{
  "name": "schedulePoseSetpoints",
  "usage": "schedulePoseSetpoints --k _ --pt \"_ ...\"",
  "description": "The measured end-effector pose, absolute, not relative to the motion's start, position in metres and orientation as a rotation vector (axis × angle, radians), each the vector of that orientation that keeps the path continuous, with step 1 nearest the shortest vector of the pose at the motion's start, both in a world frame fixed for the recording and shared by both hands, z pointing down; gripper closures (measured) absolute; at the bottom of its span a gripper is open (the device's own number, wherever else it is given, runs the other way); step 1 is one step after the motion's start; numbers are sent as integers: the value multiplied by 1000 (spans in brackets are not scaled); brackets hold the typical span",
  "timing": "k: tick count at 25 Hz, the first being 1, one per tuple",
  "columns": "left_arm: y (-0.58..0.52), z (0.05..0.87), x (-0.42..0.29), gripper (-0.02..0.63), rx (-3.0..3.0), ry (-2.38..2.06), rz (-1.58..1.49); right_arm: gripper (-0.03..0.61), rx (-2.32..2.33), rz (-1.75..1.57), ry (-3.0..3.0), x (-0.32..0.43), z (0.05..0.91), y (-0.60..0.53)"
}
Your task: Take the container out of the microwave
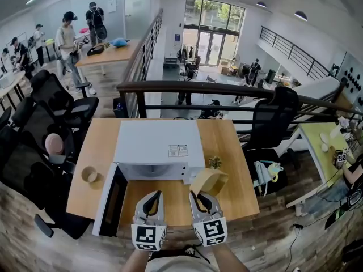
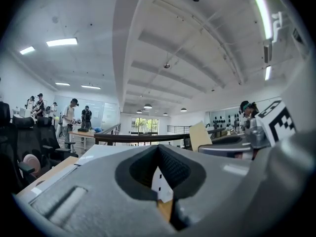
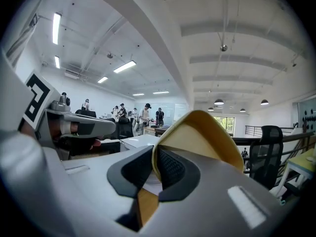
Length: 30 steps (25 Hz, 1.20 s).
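Outside now: the yellow container hangs before the microwave's right corner, above the table. The right gripper pinches it by the rim, pads clenched on the thin wall. The left gripper is held level beside it, jaws drawn together on nothing, just in front of the open cavity.

With the container apparently out of the oven, the step in hand looks like carrying it clear and setting it down. Doing that well means keeping the pinch firm, since a one-sided hold on a rim lets a light bowl tip. It sits tilted in the jaws, and whether it holds anything I cannot tell. Bare wood below the grippers looks the plain place to land it, base first, before the pads let go.

Around it, the door stands swung out to the left, beyond the left gripper, and should not trouble the right hand. A small plant stands just beside the microwave's right corner, close behind the container, and is the one thing it could knock. A cup sits well apart on the table's left side. Office chairs flank the table, a railing runs behind, and people work at a far desk.
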<state>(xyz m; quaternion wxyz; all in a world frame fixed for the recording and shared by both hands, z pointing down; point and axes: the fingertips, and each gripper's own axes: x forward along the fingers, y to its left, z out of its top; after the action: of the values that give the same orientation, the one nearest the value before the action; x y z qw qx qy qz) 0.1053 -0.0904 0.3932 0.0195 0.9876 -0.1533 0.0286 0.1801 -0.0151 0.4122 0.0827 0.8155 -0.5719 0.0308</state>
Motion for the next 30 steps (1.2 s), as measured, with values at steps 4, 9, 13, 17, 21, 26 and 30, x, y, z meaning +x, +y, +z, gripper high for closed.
schedulePoseSetpoints --k 4,9,13,17,21,26,30 --pt "-100 375 104 611 3070 -532 8 546 2469 33 -1700 185 391 -19" --pt "-100 371 101 611 3089 -542 5 546 2481 -31 -1704 183 379 -20" --pt "-98 374 103 611 3097 -541 7 546 2494 -13 -1694 184 384 -19" --pt "-99 378 101 611 3090 -541 14 546 2494 -10 -1696 182 382 -18" --pt "-97 378 100 611 3089 -532 13 546 2498 -14 -1693 181 381 -18" --pt "-94 380 99 611 3087 -522 5 546 2497 -4 -1692 179 384 -17" --pt "-92 381 97 611 3083 -516 10 546 2493 1 -1691 176 384 -15"
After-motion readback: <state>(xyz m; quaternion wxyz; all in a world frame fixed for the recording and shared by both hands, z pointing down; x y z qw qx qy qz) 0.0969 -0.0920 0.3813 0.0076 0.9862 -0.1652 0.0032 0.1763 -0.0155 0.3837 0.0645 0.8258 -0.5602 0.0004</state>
